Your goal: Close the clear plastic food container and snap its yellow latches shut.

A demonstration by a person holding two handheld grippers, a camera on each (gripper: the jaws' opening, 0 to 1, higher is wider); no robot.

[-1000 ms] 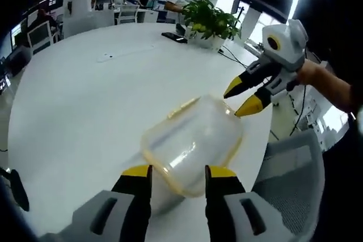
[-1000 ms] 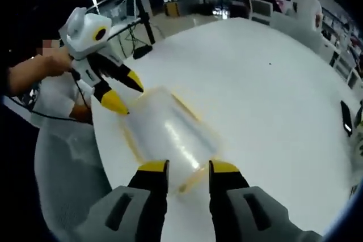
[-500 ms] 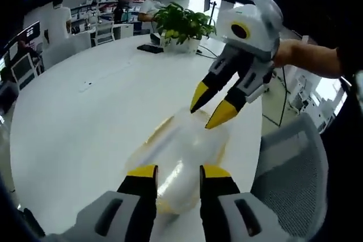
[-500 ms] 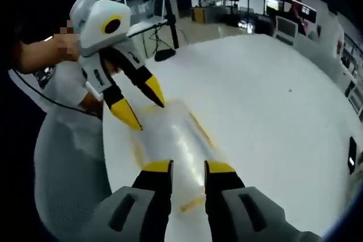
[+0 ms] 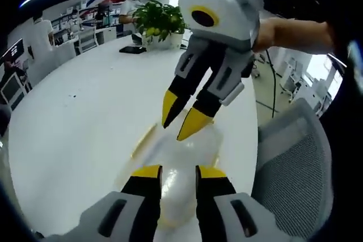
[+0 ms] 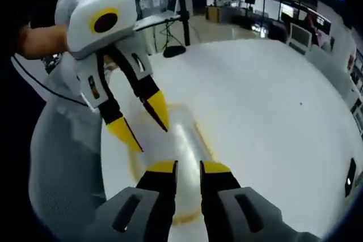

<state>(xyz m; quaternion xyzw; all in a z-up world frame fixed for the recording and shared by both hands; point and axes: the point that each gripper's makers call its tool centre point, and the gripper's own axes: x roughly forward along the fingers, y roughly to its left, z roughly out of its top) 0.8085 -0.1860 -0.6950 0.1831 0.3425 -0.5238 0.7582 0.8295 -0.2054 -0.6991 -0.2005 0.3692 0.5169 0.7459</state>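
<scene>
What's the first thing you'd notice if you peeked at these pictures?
Two yellow-tipped claws meeting over a clear plastic food container near the edge of a big white table. In the left gripper view the right claw reaches down onto it from above; the left claw comes from below. A leafy potted plant stands at the far side.

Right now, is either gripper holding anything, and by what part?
Nothing is clearly held. Both grippers, left and right, hang over the clear container with jaws slightly parted; contact cannot be told.
</scene>
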